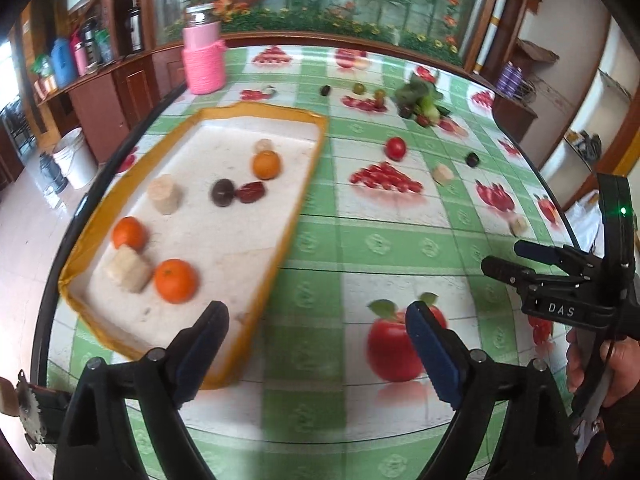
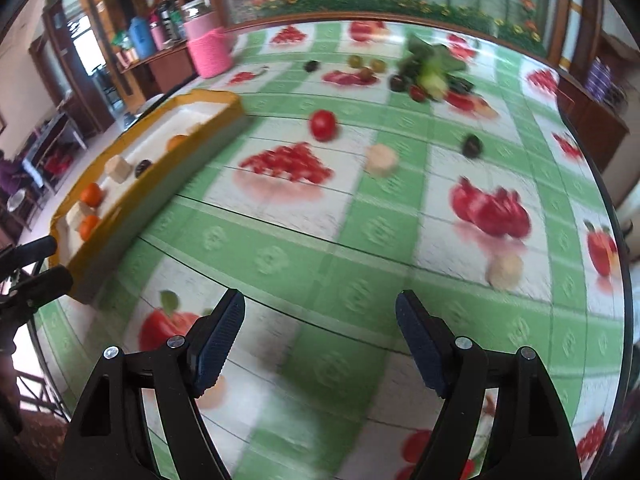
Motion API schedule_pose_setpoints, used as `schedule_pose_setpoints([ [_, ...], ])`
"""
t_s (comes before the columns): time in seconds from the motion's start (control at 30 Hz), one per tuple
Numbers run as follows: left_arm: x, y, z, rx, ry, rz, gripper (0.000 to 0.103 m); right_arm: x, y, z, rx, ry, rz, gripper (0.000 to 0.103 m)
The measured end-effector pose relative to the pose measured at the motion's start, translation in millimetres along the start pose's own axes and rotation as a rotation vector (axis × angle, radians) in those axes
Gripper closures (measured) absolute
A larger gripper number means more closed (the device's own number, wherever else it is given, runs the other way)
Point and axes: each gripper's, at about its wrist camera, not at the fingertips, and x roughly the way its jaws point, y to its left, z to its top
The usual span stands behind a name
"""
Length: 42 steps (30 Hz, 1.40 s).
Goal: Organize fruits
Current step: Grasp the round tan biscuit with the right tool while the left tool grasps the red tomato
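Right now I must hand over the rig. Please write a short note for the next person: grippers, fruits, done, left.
Left gripper: open, empty, over the tray's near corner.
Right gripper: open, empty, over bare tablecloth.
Tray holds three oranges, a dark plum, a red date and pale cylinder pieces.
Left on the cloth: tomato, dark fruit, two pale pieces, small fruits by the greens at the far side.
Done: part of the fruit is in the tray. Left: the loose ones.

Left tongs (image 1: 316, 344) wide apart, empty, tilted down. Right tongs (image 2: 320, 332) likewise spread, empty, angled downward.
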Motion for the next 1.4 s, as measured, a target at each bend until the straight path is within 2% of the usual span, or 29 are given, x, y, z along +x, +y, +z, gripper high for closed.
schedule_pose_setpoints([
  [0.17,11,-34,-2,0.065,0.042,-0.019,0.009,-9,-42,-7,0.085,-0.015,-0.027,0.025],
  [0.37,19,-57,-1,0.103,0.074,-0.014,0.009,-7,-69,17,0.135,-0.058,-0.027,0.025],
  [0.6,23,-64,1,0.115,0.092,0.024,0.009,28,-51,66,0.040,-0.095,0.027,0.025],
  [0.77,25,-58,6,0.100,0.097,0.051,0.009,65,-35,86,-0.018,-0.083,0.025,0.025],
  [0.87,24,-57,12,0.109,0.086,0.058,0.009,80,-35,90,-0.017,-0.063,0.041,0.037],
  [0.9,24,-57,14,0.114,0.082,0.061,0.009,82,-36,90,-0.017,-0.057,0.042,0.046],
  [0.97,26,-58,21,0.121,0.073,0.061,0.009,82,-36,90,-0.036,-0.074,0.031,0.056],
  [1.0,28,-59,25,0.123,0.070,0.063,0.009,82,-35,90,-0.050,-0.082,0.011,0.069],
  [1.03,31,-60,30,0.124,0.066,0.063,0.009,82,-36,91,-0.061,-0.081,0.005,0.075],
  [1.23,58,-72,68,0.122,0.049,0.036,0.009,63,-51,78,-0.030,-0.108,0.009,0.075],
  [1.4,95,-87,104,0.106,0.032,0.015,0.009,41,-59,57,-0.064,-0.123,-0.024,0.075],
])
